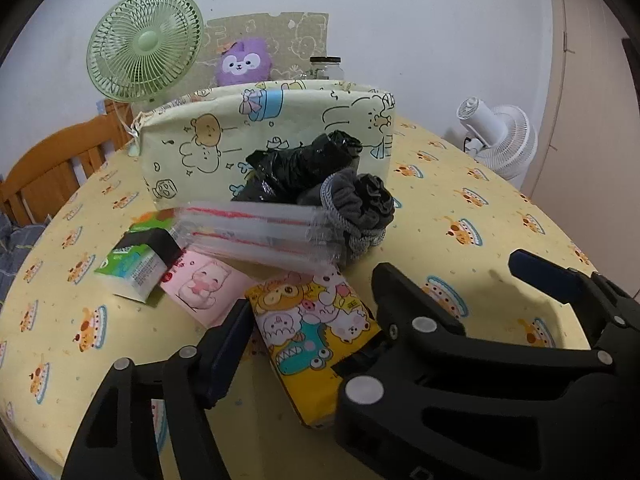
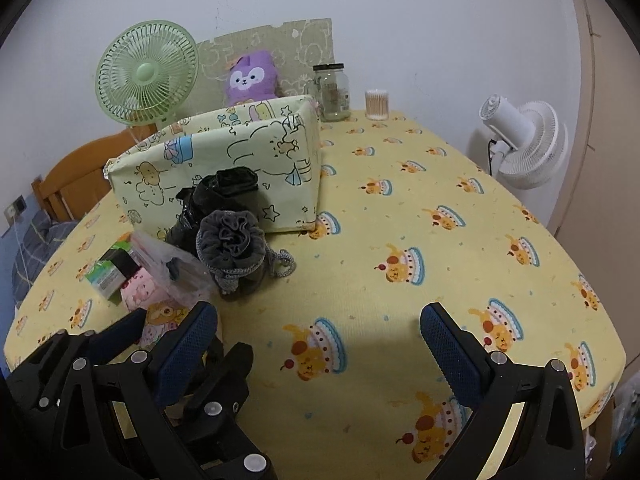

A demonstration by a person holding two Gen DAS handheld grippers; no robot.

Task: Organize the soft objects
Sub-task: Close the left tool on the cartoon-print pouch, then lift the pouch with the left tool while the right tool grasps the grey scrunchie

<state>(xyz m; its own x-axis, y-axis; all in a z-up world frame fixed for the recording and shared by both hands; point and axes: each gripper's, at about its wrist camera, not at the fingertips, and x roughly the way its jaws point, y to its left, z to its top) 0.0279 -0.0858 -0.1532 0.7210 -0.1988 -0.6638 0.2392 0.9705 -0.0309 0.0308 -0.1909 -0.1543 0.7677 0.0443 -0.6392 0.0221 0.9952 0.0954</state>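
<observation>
We see both grippers spread wide: the left gripper (image 1: pixel 312 312) straddles the yellow tissue pack (image 1: pixel 316 336), perhaps touching it. The right gripper (image 2: pixel 316 332) hovers beside it. Ahead, zip bags (image 1: pixel 256 232) and a grey pouch (image 2: pixel 234 244) crowd the fabric bin (image 1: pixel 272 136).

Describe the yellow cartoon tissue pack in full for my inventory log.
The yellow cartoon tissue pack is a soft, glossy plastic-wrapped rectangle printed with bears, rabbits and a toothy green monster. It lies flat on the yellow tablecloth, running diagonally toward the camera. The open left gripper straddles it, one blue-padded finger at each side; whether the pads touch it I cannot tell. Its far end sits near the clear zip bags, and the pink pack is beside it.
</observation>
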